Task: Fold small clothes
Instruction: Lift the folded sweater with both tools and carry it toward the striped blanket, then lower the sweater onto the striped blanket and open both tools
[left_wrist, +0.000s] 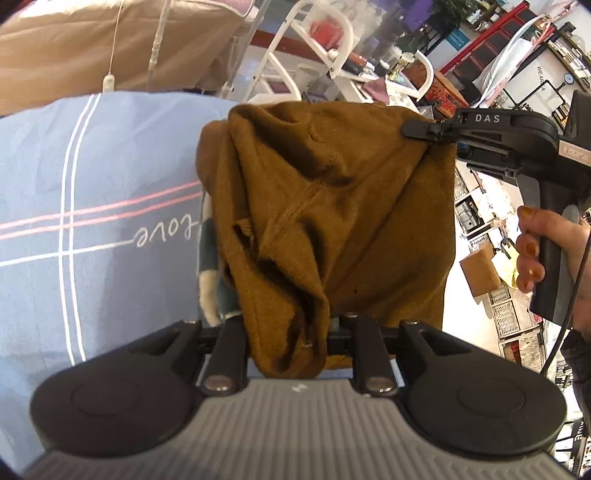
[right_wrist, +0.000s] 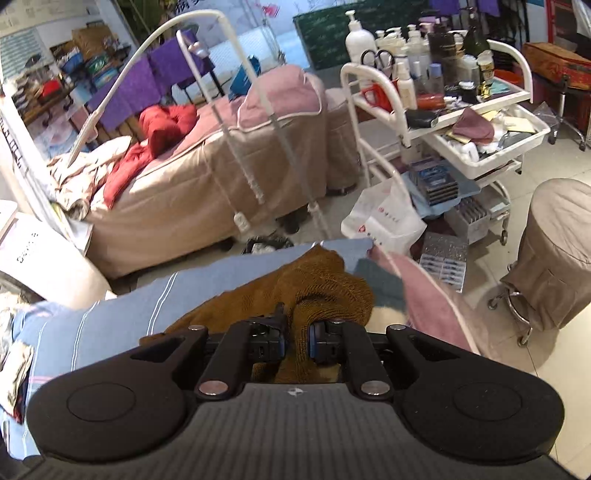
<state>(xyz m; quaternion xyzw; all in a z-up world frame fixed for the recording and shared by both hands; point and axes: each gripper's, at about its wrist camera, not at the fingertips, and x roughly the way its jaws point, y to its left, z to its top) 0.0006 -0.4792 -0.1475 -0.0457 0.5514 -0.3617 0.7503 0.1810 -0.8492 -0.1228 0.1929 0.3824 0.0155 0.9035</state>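
While it hangs bunched up over the blue bedsheet (left_wrist: 110, 177), the brown knit garment (left_wrist: 332, 206) is pinched at both ends: left gripper (left_wrist: 288, 332) clamps one edge, right gripper (right_wrist: 295, 339) another, a hand (left_wrist: 546, 243) on its handle.

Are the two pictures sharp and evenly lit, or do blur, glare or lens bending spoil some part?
Left wrist view: the brown garment is slightly soft, the blue sheet evenly lit, the background at right washed out. Right wrist view: sharper; the white cart looks curved by the fisheye, and all corners are dark.
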